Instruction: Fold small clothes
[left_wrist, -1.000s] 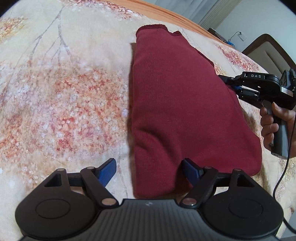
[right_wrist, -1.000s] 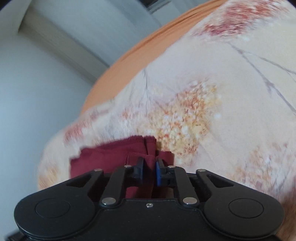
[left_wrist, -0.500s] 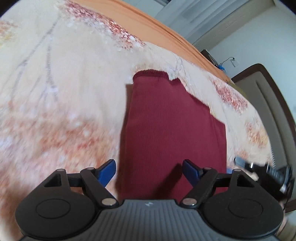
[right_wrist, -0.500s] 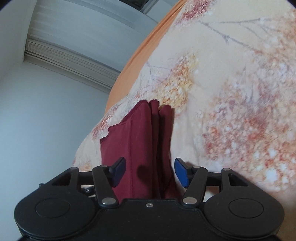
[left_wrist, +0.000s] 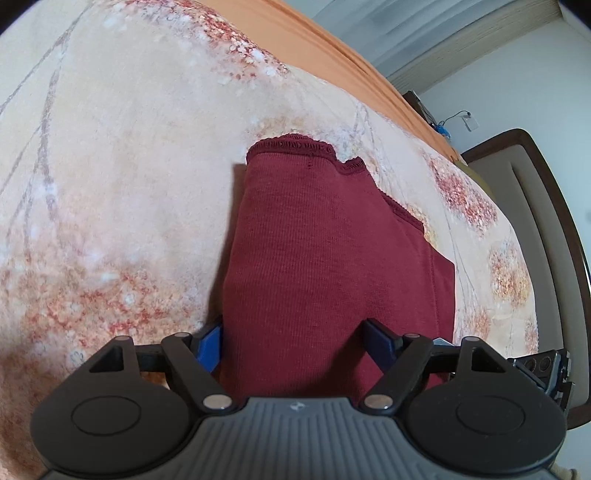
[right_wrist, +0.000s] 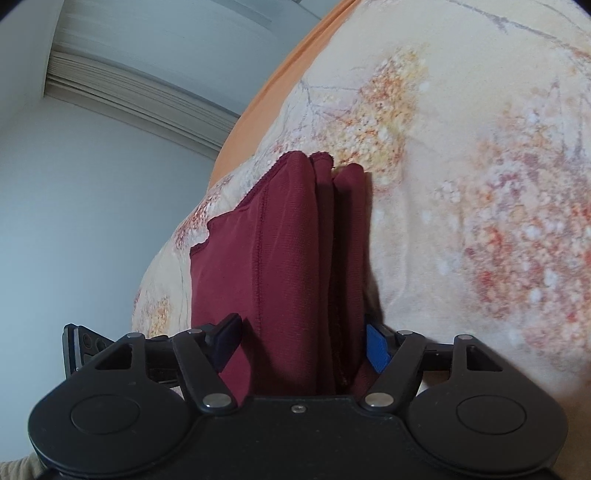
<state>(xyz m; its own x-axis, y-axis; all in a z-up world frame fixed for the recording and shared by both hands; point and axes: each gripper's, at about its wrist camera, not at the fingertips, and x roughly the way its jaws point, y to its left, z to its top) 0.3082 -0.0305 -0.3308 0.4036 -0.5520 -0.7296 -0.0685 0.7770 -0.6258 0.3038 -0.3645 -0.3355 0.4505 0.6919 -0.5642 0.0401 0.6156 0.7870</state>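
Observation:
A dark red knit garment (left_wrist: 332, 266) lies folded into a long strip on the floral bedspread (left_wrist: 129, 184). My left gripper (left_wrist: 295, 345) is open, its blue pads (left_wrist: 208, 345) straddling the near end of the garment's left side. In the right wrist view the same garment (right_wrist: 291, 258) shows stacked folded layers. My right gripper (right_wrist: 303, 341) is open, its pads (right_wrist: 376, 349) on either side of the near end at the garment's right side. The right gripper's body shows at the lower right of the left wrist view (left_wrist: 543, 369).
The bedspread (right_wrist: 480, 184) has an orange band (left_wrist: 351, 70) along its far edge. A dark wooden headboard (left_wrist: 535, 184) stands at the right. A wall and curtain (right_wrist: 129, 92) lie beyond the bed.
My right gripper has opened and let go of the garment, then settled low at its near end. Both grippers have dropped to the garment's near edge, side by side.

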